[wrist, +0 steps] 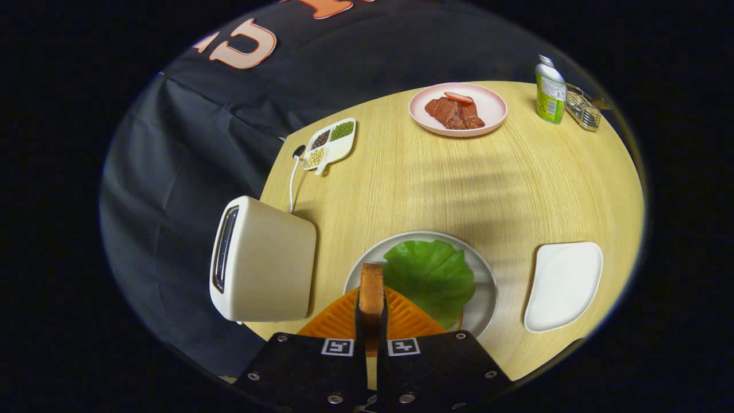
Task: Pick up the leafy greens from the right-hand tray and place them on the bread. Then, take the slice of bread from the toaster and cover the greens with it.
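Jaws clamped edge-on around the bread slice point(371, 292) above the leafy greens point(430, 275), risking a crooked landing if released while tilted.

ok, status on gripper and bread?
Gripper shut on bread slice, held on edge. Lettuce already on plate, just ahead. Nothing between.

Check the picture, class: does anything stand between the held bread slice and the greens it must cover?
Nothing visible does. The gripper is shut on the bread slice, held on edge above the plate; the leafy greens lie uncovered right beside it.
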### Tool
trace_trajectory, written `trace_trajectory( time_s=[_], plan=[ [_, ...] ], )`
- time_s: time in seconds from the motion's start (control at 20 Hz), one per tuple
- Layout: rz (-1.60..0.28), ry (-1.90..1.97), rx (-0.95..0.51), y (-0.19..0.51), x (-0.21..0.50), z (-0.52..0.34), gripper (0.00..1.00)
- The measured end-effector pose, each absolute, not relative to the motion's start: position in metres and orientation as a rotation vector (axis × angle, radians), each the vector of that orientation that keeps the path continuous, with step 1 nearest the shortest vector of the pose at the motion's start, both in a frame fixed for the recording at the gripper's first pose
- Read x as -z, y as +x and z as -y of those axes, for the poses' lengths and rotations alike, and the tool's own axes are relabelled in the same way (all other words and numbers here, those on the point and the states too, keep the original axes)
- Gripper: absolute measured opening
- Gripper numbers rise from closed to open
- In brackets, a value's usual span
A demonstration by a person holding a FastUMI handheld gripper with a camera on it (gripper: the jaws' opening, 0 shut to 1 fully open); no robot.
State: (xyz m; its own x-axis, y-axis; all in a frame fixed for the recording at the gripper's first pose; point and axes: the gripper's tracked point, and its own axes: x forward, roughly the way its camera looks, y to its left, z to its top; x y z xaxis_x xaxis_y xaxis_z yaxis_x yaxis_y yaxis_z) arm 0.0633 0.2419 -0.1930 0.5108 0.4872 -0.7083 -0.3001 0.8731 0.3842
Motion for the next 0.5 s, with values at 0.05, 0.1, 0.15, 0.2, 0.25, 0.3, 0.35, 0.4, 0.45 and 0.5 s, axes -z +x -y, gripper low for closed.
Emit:
trace_trajectory(
  time_s=[0.05,0.1,0.15,0.2,0.25,0.3,0.35,0.4,0.45,0.5],
  plan=[
    [-0.92,0.229,-0.477,0.066,0.195,-0.237,0.07],
    [-0.928,0.235,-0.478,0.067,0.198,-0.233,0.07],
    [-0.935,0.236,-0.475,0.068,0.202,-0.228,0.08],
    [-0.937,0.24,-0.466,0.071,0.206,-0.222,0.09],
    [-0.944,0.242,-0.455,0.073,0.21,-0.216,0.11],
    [-0.947,0.239,-0.442,0.073,0.214,-0.21,0.16],
    [-0.95,0.221,-0.427,0.075,0.22,-0.202,0.2],
    [-0.952,0.207,-0.411,0.078,0.227,-0.195,0.29],
    [-0.96,0.196,-0.393,0.078,0.232,-0.189,0.33],
    [-0.963,0.185,-0.373,0.08,0.236,-0.182,0.41]
  ],
)
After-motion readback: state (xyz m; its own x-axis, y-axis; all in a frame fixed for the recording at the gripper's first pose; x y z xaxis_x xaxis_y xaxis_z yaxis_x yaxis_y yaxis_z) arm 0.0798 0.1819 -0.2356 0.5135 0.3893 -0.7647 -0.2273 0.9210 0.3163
